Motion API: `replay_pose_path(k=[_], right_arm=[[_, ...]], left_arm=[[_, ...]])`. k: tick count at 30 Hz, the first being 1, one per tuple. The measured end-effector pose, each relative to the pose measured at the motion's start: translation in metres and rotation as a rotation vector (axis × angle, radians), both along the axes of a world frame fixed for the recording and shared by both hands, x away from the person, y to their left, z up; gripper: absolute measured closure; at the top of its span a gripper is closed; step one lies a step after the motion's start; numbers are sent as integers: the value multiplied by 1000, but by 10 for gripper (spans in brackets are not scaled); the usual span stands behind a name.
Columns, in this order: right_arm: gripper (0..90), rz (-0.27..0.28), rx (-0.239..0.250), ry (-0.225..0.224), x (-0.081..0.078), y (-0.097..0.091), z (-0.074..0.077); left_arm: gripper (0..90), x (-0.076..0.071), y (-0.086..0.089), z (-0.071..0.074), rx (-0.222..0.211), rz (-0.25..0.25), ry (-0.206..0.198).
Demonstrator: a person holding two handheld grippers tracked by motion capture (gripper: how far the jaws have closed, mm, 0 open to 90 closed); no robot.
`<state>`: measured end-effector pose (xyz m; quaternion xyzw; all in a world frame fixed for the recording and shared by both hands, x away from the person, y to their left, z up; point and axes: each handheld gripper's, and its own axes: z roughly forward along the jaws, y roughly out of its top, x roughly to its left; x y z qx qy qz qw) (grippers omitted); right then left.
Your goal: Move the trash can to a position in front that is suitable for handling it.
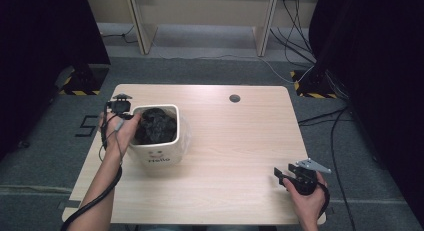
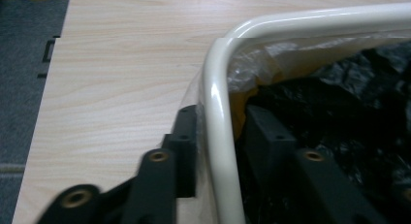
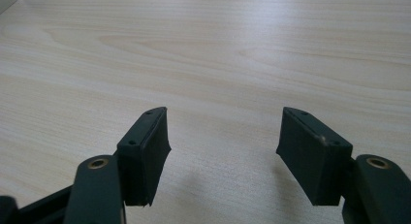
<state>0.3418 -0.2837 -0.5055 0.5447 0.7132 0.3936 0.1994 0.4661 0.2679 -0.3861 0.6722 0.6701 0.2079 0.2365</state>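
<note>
Left tool (image 2: 213, 136) straddling bin (image 1: 156, 156) rim near desk's (image 1: 235, 141) left edge, jaws released; I judge bag-liner (image 2: 252, 64) tucking underway, next re-clamp along rim.

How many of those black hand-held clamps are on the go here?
2. The left gripper straddles the cream bin's rim; the right gripper hovers open over the table near its right front corner.

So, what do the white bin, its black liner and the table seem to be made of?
The white bin looks like glossy plastic or enamelled metal: its rounded rim gleams. The black liner seems thin plastic film, crinkled and shiny, and a clear film lies under the rim. The table looks like matte laminate with a pale wood-grain print.
</note>
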Motion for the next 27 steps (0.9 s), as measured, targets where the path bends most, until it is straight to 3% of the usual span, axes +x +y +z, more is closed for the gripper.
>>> replay_pose_path(k=[1, 2, 4, 6, 8, 11, 12, 14, 15, 17, 19, 23, 27], right_arm=[[355, 0, 0, 0, 0, 0, 0], [353, 1, 0, -2, 0, 0, 0], [353, 1, 0, -4, 0, 0, 1], [355, 2, 3, -5, 0, 0, 1], [374, 11, 13, -2, 0, -1, 0], [387, 15, 17, -9, 1, -1, 0], [385, 13, 18, -13, 1, -1, 0], [372, 8, 17, -17, 2, -1, 0], [364, 2, 15, -20, 2, -1, -1], [359, -12, 15, -23, 3, -1, -2], [375, -10, 24, -18, 4, -1, -2], [392, -1, 24, -19, 6, -1, -3], [402, -10, 20, -27, 6, -2, -3]], left_arm=[[610, -2, 0, 0, -9, -18, -6], [473, -6, 3, 0, -67, -52, -36], [381, -8, 4, 0, -83, -72, -55], [347, -14, 9, 2, -114, -126, -86], [253, -23, 20, 3, -217, -205, -140], [217, -29, 26, 4, -212, -248, -175], [196, -35, 33, 3, -261, -288, -221], [161, -38, 36, 3, -258, -294, -241], [164, -43, 43, 3, -243, -293, -289], [166, -45, 46, 3, -256, -298, -309], [161, -51, 52, 2, -290, -336, -365], [161, -51, 56, 4, -306, -344, -396], [169, -50, 55, 10, -308, -344, -395]])
